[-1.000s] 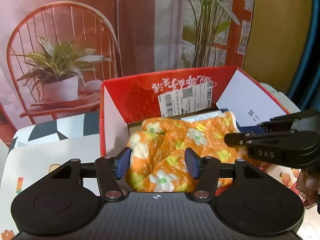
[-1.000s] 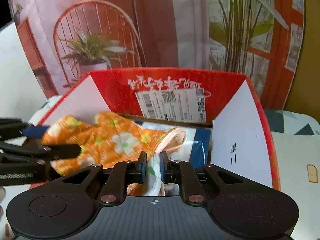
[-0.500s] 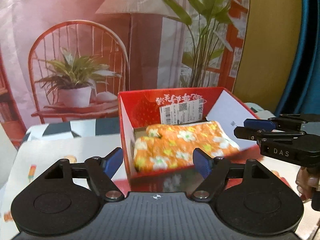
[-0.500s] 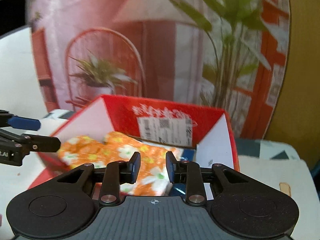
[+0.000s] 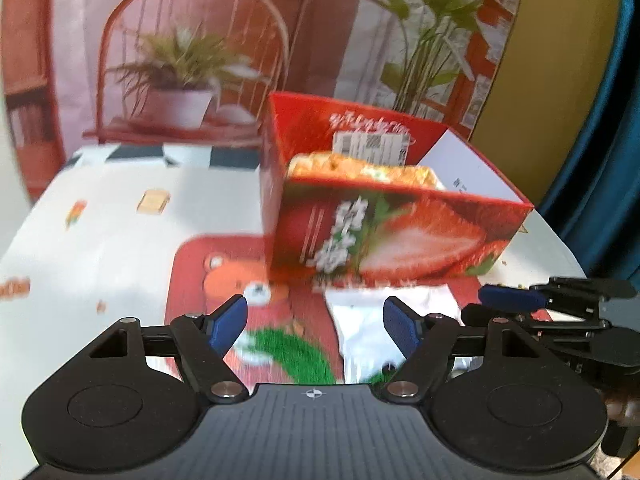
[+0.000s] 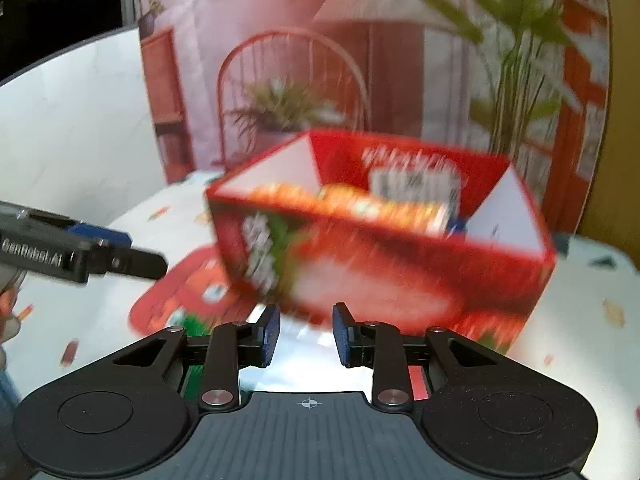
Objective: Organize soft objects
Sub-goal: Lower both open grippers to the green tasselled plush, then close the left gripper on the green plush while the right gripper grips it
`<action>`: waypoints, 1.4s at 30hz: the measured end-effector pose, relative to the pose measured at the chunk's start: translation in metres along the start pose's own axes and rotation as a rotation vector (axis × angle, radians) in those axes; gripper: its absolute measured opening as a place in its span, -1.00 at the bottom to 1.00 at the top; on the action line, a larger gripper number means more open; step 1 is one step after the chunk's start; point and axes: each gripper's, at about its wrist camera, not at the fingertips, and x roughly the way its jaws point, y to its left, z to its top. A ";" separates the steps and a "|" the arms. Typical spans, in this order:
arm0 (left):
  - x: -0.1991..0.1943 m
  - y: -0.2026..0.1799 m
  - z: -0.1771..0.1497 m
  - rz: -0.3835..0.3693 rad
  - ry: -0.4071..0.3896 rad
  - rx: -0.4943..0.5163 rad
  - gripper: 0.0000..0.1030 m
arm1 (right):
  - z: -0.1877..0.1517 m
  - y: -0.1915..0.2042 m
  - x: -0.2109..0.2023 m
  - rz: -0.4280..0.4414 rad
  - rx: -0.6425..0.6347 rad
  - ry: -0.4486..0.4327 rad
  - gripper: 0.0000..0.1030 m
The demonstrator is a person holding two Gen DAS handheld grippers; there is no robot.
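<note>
The orange floral cloth (image 5: 360, 170) lies inside the red strawberry-print box (image 5: 400, 236), filling its near side; it also shows as a blurred orange cloth (image 6: 348, 200) in the box (image 6: 400, 272). My left gripper (image 5: 316, 322) is open and empty, hanging in front of the box above a white soft item (image 5: 368, 320) on the red mat (image 5: 200, 264). My right gripper (image 6: 306, 332) stands open by a narrow gap, nothing between its pads, also in front of the box. Each gripper shows in the other's view: right gripper (image 5: 560, 308), left gripper (image 6: 100, 256).
The box stands on a white tablecloth (image 5: 120, 240) with small prints, partly on the red cartoon mat (image 6: 180, 292). A printed backdrop (image 5: 180, 40) of a chair and plants closes the far side. A blue curtain (image 5: 608, 140) hangs at the right.
Both grippers have pulled back out of the box. The right gripper let go of the orange cloth, which now rests in the box. The left jaws stand wider.
</note>
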 end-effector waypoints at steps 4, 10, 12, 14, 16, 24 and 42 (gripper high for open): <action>-0.002 0.004 -0.017 -0.012 0.027 -0.031 0.48 | -0.018 0.004 -0.001 0.021 0.037 0.035 -0.46; -0.001 0.006 -0.035 -0.026 0.057 -0.091 0.48 | -0.027 0.007 -0.001 0.042 0.055 0.052 -0.36; 0.001 0.005 -0.040 -0.025 0.067 -0.094 0.48 | -0.027 0.007 -0.001 0.055 0.059 0.050 -0.21; 0.003 0.006 -0.043 -0.021 0.077 -0.100 0.46 | -0.028 0.009 -0.002 0.070 0.057 0.043 -0.09; 0.005 0.007 -0.044 -0.020 0.081 -0.110 0.44 | -0.029 0.013 -0.002 0.085 0.050 0.042 -0.02; 0.007 0.011 -0.045 0.002 0.081 -0.126 0.41 | -0.037 0.025 0.016 0.128 0.041 0.089 0.12; 0.019 0.012 -0.037 0.018 0.069 -0.132 0.25 | -0.017 -0.020 0.029 0.084 0.160 0.049 0.00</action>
